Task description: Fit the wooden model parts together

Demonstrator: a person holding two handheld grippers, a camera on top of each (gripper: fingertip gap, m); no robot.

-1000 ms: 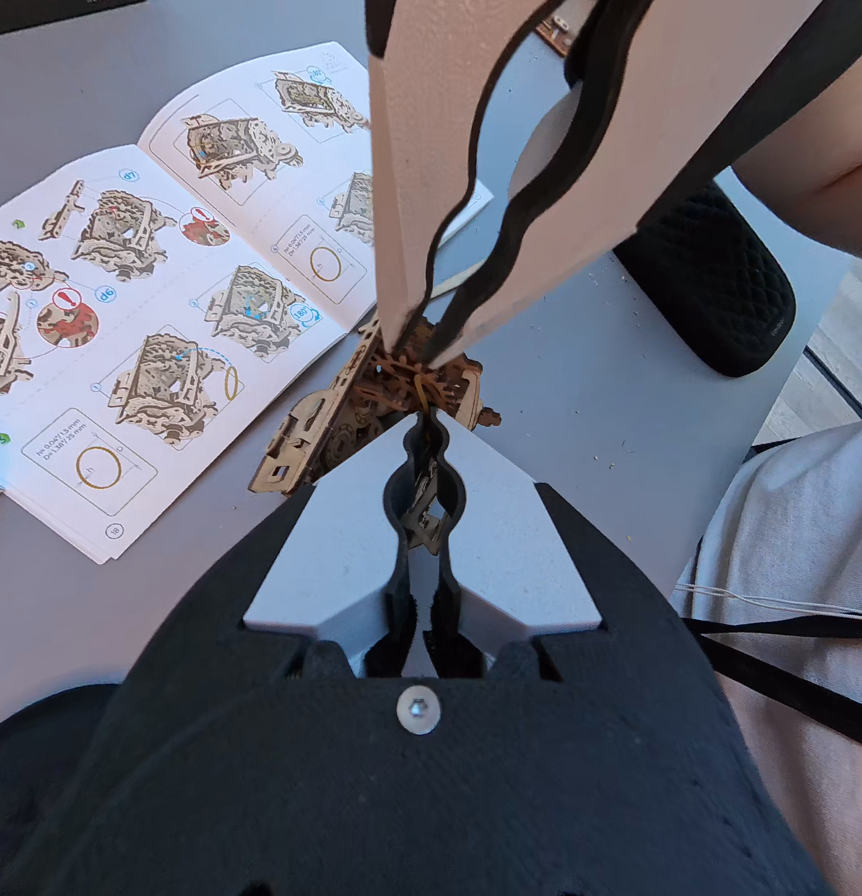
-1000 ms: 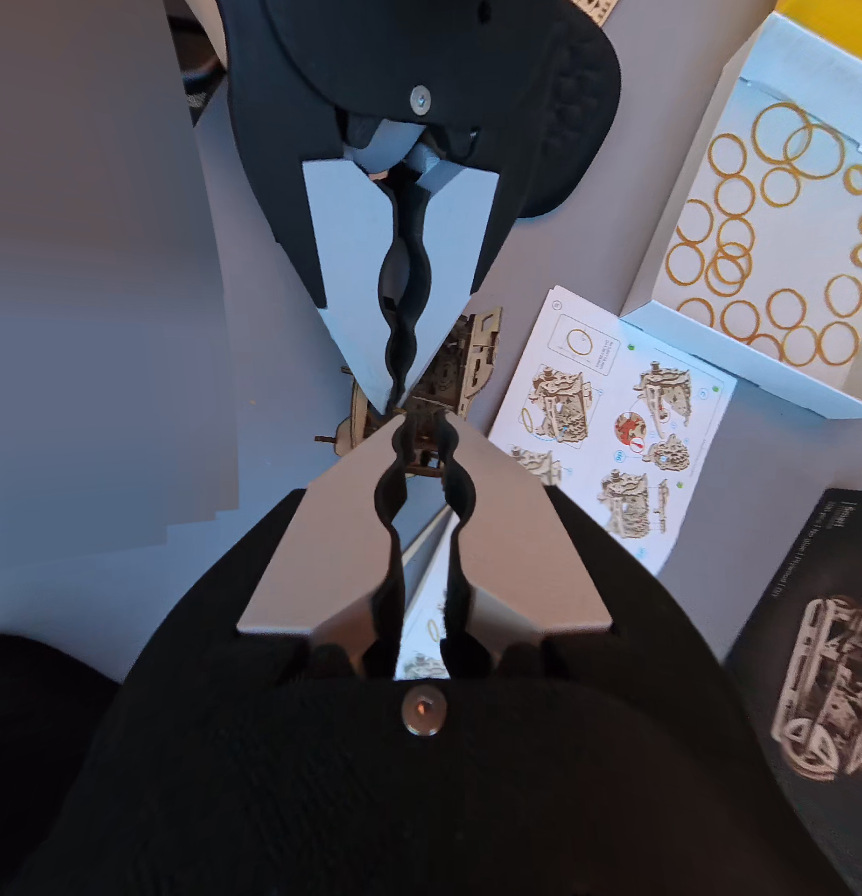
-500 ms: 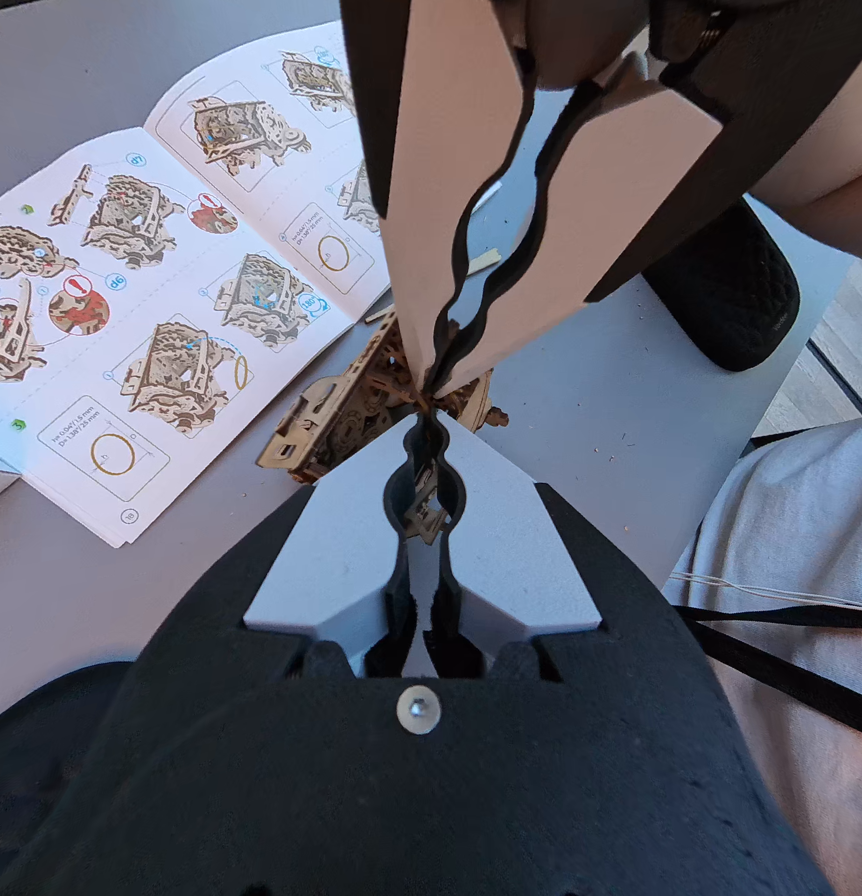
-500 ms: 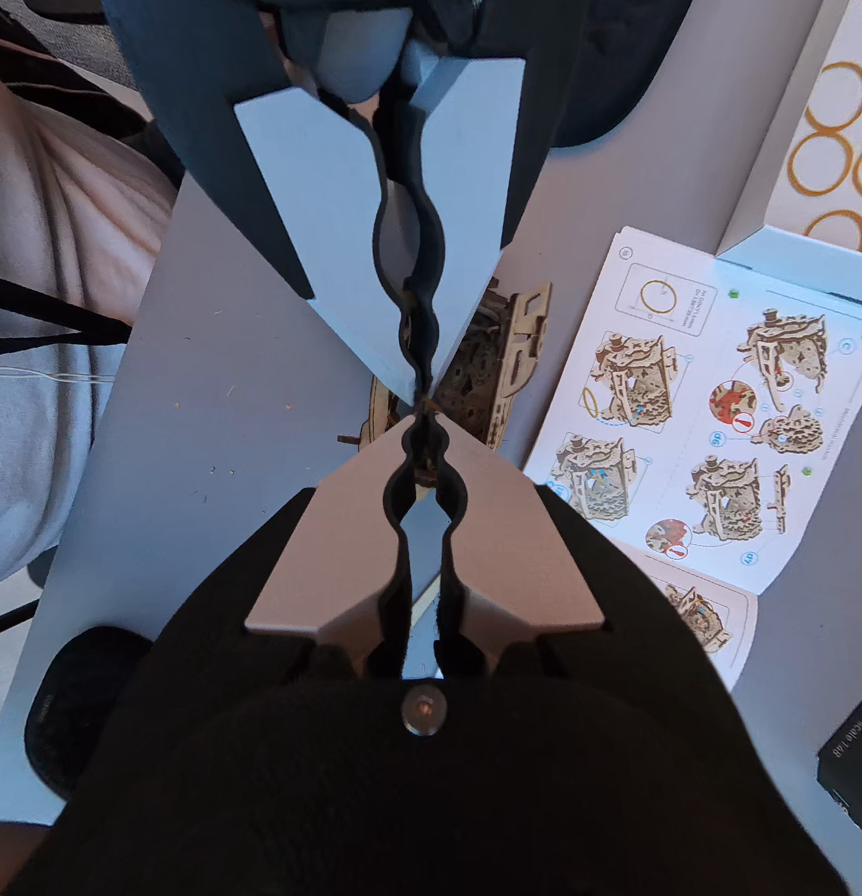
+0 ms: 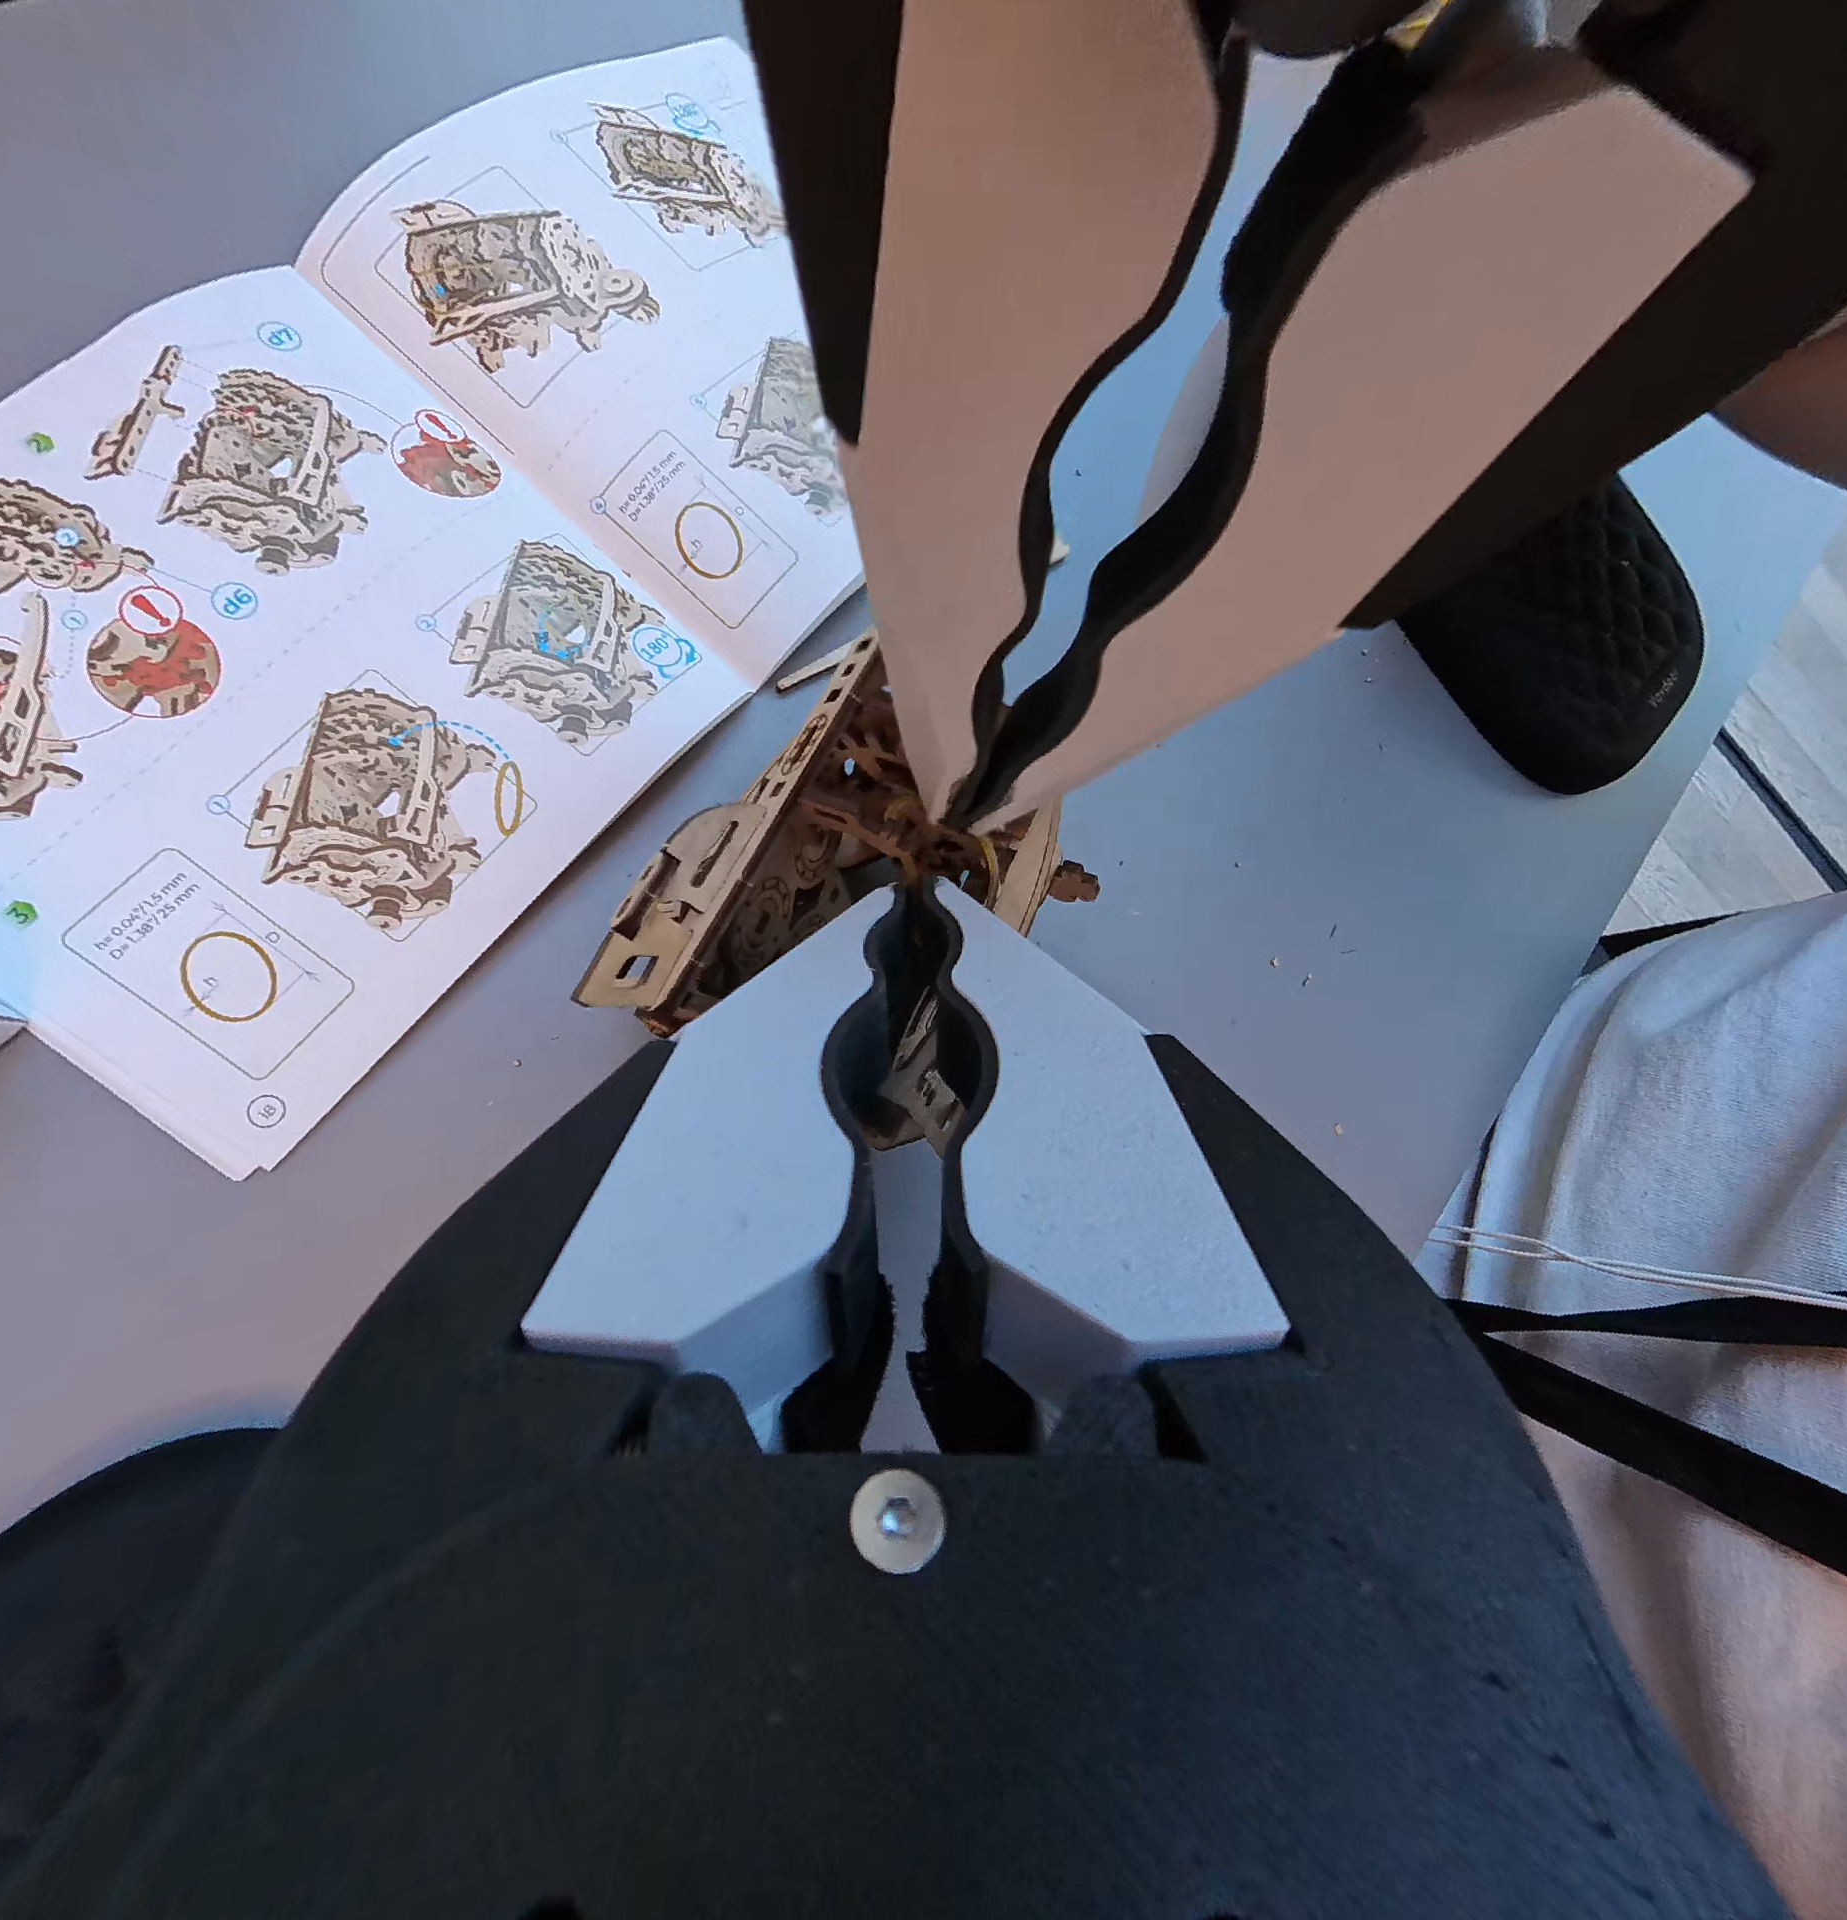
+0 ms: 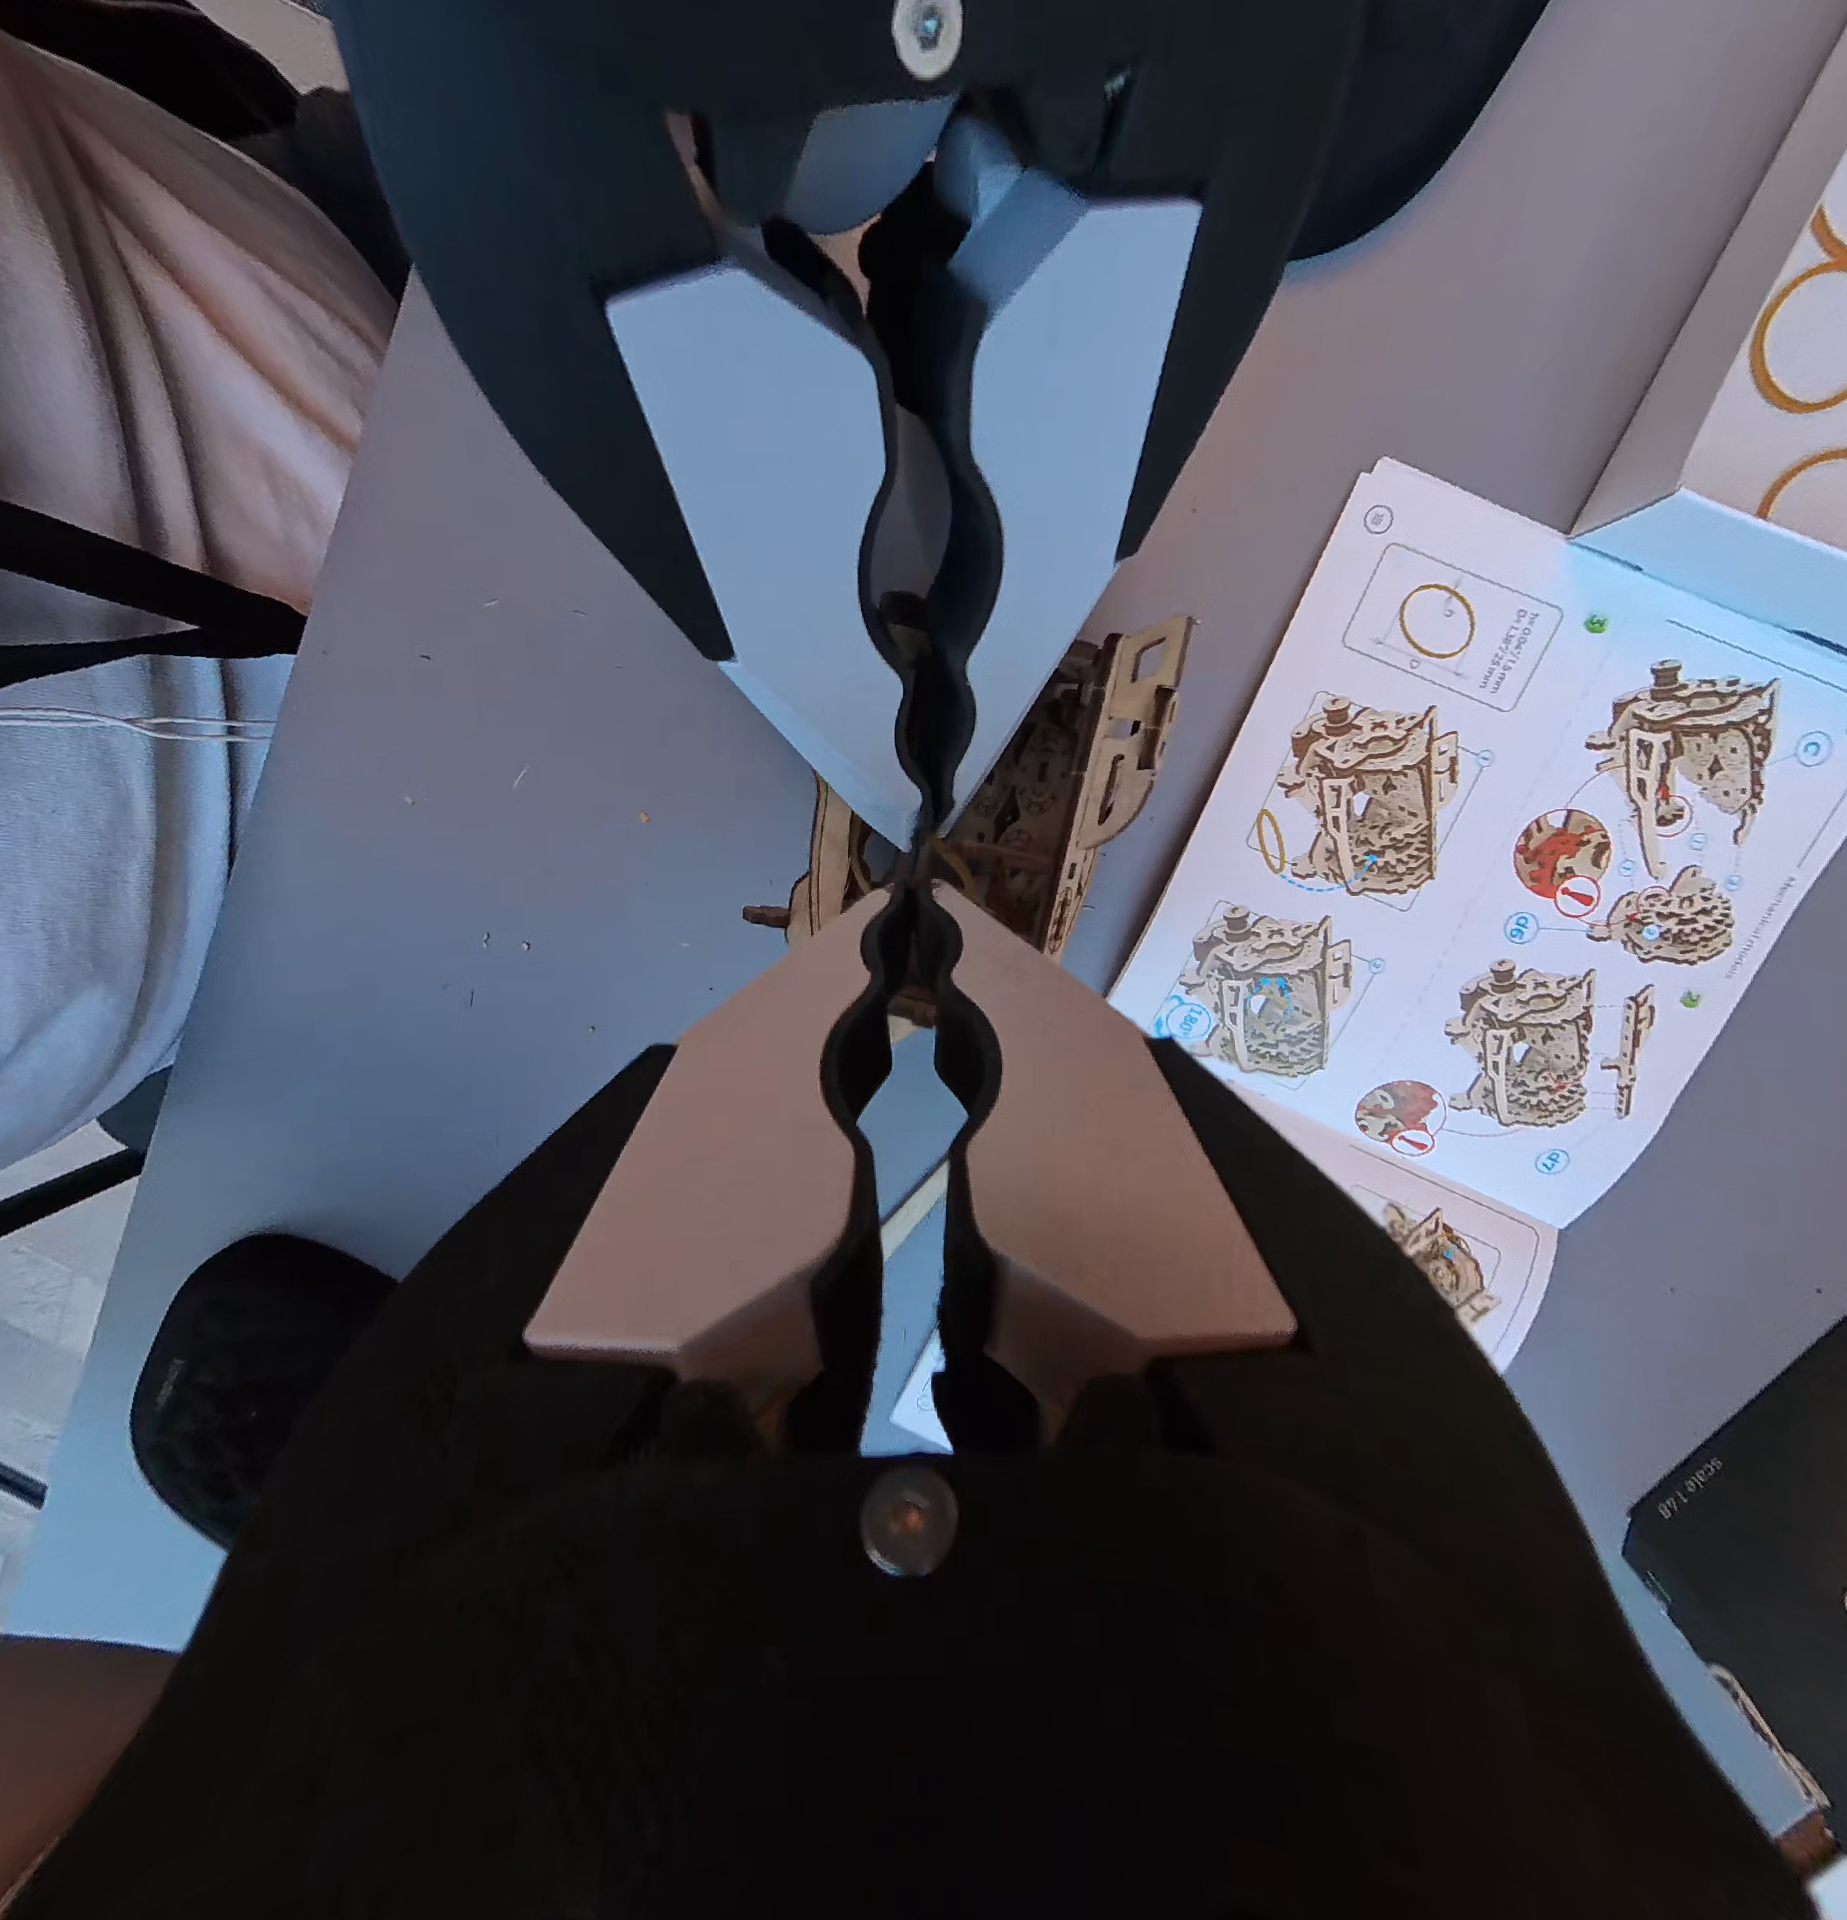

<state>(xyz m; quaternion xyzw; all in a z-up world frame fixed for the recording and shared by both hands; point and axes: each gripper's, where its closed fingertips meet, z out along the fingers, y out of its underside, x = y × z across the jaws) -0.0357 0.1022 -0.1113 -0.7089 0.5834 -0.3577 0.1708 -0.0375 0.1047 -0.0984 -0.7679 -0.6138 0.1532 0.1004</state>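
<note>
Mostly assembled, the wooden model [image 5: 753, 914] sits on the grey table [image 5: 1314, 935] at frame centre, beside an open instruction booklet [image 5: 306, 665]. The left gripper [image 5: 914, 899] pinches the model's frame. The right gripper [image 6: 914, 899], jaws pressed together, nips a yellow rubber band [image 5: 986, 857]; hooking it on seems to remain.

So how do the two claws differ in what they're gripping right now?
The left claw is shut on a flat wooden piece lodged between its pads; the right claw pinches only at its tip, the gap farther back showing bare table. The left claw's fingers look grey-blue, the right claw's pinkish-tan. Both meet tip to tip over the wooden model, by a yellow rubber band.
</note>
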